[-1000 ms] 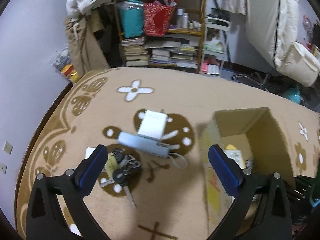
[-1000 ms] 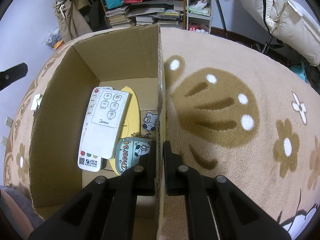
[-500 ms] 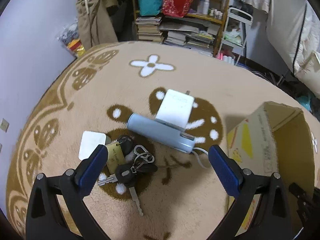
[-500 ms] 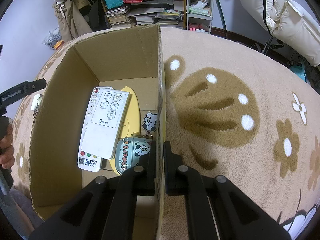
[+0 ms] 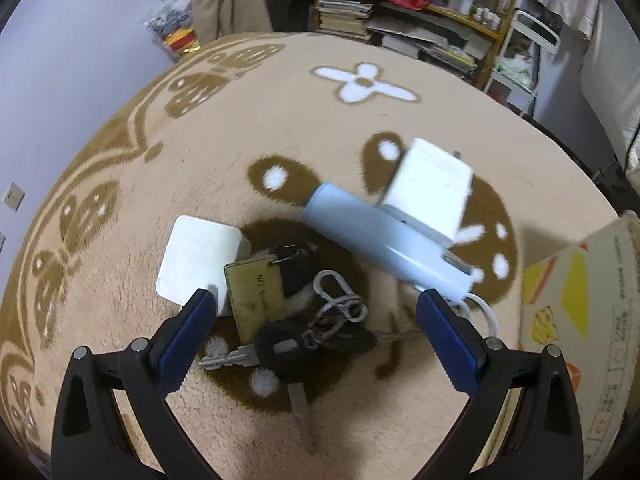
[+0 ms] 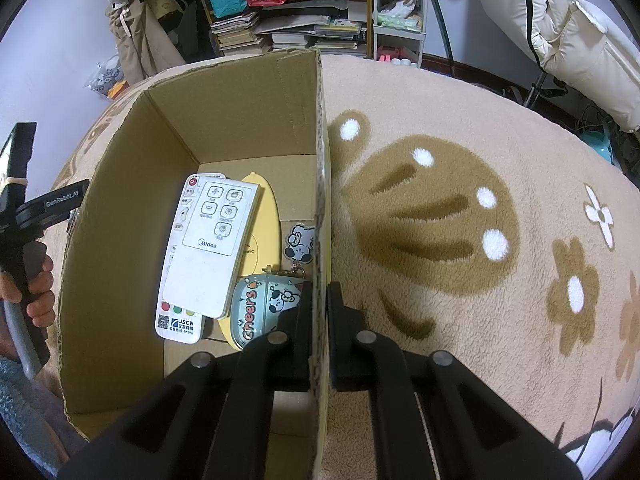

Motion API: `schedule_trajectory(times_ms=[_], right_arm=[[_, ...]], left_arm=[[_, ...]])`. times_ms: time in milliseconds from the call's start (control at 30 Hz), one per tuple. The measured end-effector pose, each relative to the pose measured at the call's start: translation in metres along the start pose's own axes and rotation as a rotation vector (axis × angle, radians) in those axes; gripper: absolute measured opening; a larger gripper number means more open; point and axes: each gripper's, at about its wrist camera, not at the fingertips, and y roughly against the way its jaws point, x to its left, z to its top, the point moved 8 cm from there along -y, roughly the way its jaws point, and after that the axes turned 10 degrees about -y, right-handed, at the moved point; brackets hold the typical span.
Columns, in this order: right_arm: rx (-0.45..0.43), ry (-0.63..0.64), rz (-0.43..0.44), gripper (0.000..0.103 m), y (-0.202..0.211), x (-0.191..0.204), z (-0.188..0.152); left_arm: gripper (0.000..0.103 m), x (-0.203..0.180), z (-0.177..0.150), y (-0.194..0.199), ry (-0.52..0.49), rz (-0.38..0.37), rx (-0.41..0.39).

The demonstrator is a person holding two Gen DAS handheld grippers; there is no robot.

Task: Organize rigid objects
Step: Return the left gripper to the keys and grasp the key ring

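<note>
The left gripper (image 5: 316, 320) points steeply down at the beige patterned rug (image 5: 224, 140), its blue-padded fingers (image 5: 186, 334) spread wide with nothing between them. Directly ahead of it, inside the gap, lies a bunch of keys (image 5: 296, 336): a brass tag (image 5: 256, 294), black-headed keys and a wire clip tangled together. Just past the left fingertip and touching the tag sits a small white square block (image 5: 198, 260). Ahead and toward the right finger lies a pale blue oblong device (image 5: 384, 246), slightly blurred, with a white power adapter (image 5: 430, 190) leaning on its far side and a white cord (image 5: 486, 312) curling from its near end beside the right fingertip. At the far right edge stands the outer face of the cardboard box (image 5: 580, 304). The right gripper (image 6: 318, 292) is clamped narrow on the right wall of that cardboard box (image 6: 320, 200), one black finger inside and one outside, the rim pinched between them. Inside the box, left of the inner finger, lie a white Midea remote (image 6: 210, 248) over a second white remote (image 6: 178, 322), a yellow flat object (image 6: 266, 224), a mint "Cheers" case (image 6: 262, 308) nearest the finger, and a dog charm (image 6: 298, 240). At the far left of this view a hand (image 6: 34, 292) grips the handle of the other tool.
</note>
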Motion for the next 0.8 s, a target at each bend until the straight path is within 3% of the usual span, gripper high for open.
schedule_trajectory(times_ms=[167,433,567,667,700,800], right_arm=[[0.000,0.000,0.000,0.007,0.000,0.000,0.000],[0.000,0.001,0.000,0.007,0.000,0.000,0.000],[0.000,0.000,0.000,0.007,0.000,-0.001,0.000],[0.000,0.000,0.001,0.007,0.000,-0.001,0.000],[0.000,0.000,0.000,0.007,0.000,0.000,0.000],[0.000,0.000,0.000,0.007,0.000,-0.001,0.000]], left_arm=[[0.099,-0.001,0.001,-0.003,-0.039,0.040,-0.002],[0.095,-0.012,-0.009,-0.006,-0.129,0.116,0.067],[0.087,-0.013,-0.009,-0.004,-0.129,0.126,0.079],[0.067,-0.013,-0.010,-0.001,-0.143,0.149,0.080],[0.058,-0.015,-0.010,-0.001,-0.143,0.126,0.084],[0.053,-0.016,-0.011,-0.003,-0.105,0.059,0.096]])
